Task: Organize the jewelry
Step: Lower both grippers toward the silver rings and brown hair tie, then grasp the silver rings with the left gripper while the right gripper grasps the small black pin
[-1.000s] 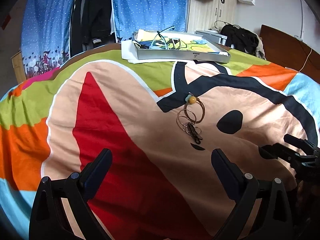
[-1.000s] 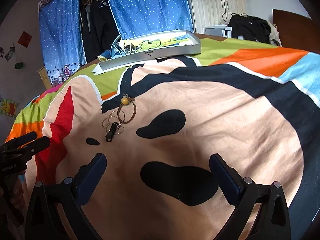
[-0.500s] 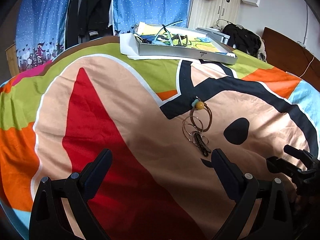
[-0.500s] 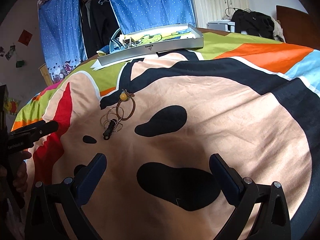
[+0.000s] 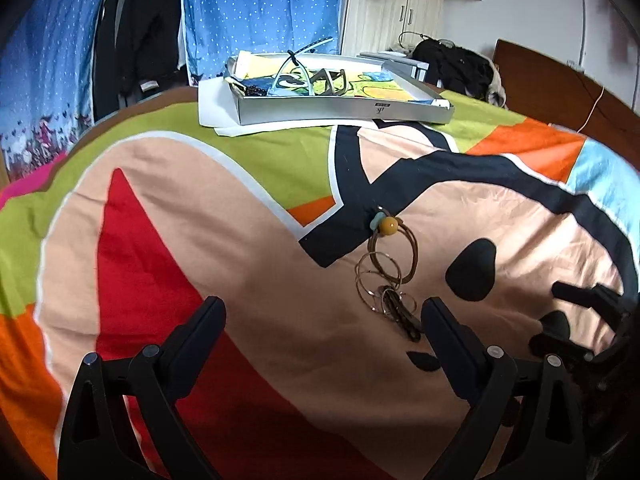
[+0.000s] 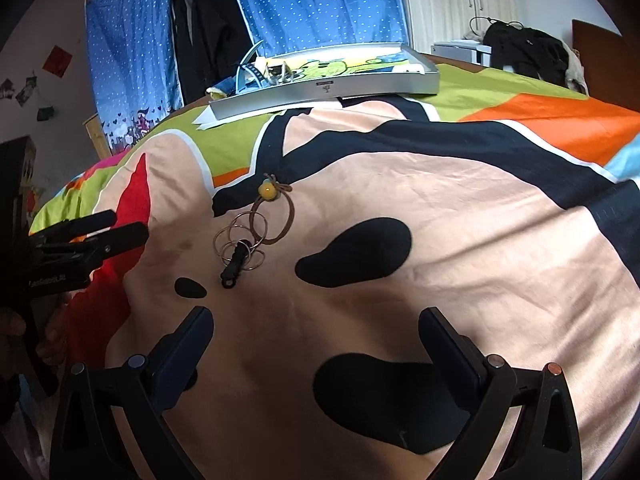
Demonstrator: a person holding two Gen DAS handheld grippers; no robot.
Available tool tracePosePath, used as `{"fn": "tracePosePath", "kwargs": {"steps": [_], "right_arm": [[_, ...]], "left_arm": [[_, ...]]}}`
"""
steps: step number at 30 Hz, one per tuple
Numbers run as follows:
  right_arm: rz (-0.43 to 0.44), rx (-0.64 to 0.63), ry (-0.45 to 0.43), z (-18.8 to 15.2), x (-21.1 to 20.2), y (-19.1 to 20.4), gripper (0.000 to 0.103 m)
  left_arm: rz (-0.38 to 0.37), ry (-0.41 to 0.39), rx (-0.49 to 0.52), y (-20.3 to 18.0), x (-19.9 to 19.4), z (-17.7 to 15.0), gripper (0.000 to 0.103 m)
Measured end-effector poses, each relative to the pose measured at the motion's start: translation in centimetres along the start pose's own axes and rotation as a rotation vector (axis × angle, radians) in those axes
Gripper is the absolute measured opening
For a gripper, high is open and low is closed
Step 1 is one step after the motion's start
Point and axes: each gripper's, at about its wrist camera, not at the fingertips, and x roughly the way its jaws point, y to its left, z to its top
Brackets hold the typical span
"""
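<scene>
Jewelry cluster point(image 5: 386, 276) of hoops, beaded cord and dark clip lies mid-bed, untouched. Tray point(image 5: 344, 110) near far edge already holds some pieces. Left tongs point(image 5: 322, 328) and right tongs point(image 6: 316, 336) gape apart, empty. Most sorting seemingly remains.

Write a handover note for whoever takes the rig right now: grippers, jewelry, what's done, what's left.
Left gripper: jaws open, empty, low over the bedspread, nearest the jewelry.
Right gripper: jaws open, empty, farther to the side.
Jewelry pile lies loose mid-bed: a brown cord loop with a yellow bead, thin wire hoops, and a black clip on top of the hoops.
Silver tray sits at the far edge and already holds a few items, which cannot be identified from here.
Done: nothing from this pile is lifted.
Left: pick up each piece and place it in the tray.
</scene>
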Motion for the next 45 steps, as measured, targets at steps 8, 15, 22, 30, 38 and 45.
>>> {"fn": "tracePosePath", "kwargs": {"steps": [8,15,22,30,38,45], "right_arm": [[0.043,-0.020,0.031,1.2,2.8,1.7,0.090],[0.079,-0.001,0.074,2.7,5.6,1.7,0.073],[0.072,0.023,0.122,3.0,7.3,0.8,0.058],[0.078,0.008,0.134,3.5,8.4,0.9,0.052],[0.075,-0.004,0.158,3.6,9.2,0.9,0.046],[0.088,-0.024,0.162,3.9,9.5,1.3,0.040]], "left_arm": [[-0.142,0.038,-0.067,2.0,2.3,1.4,0.045],[-0.279,0.092,-0.091,2.5,3.7,1.7,0.027],[-0.294,0.197,-0.056,1.7,5.9,1.7,0.018],[-0.319,0.228,-0.092,2.5,6.9,1.4,0.017],[-0.319,0.256,-0.146,3.4,7.8,1.3,0.003],[-0.311,0.253,-0.153,3.3,7.8,1.3,0.000]]}}
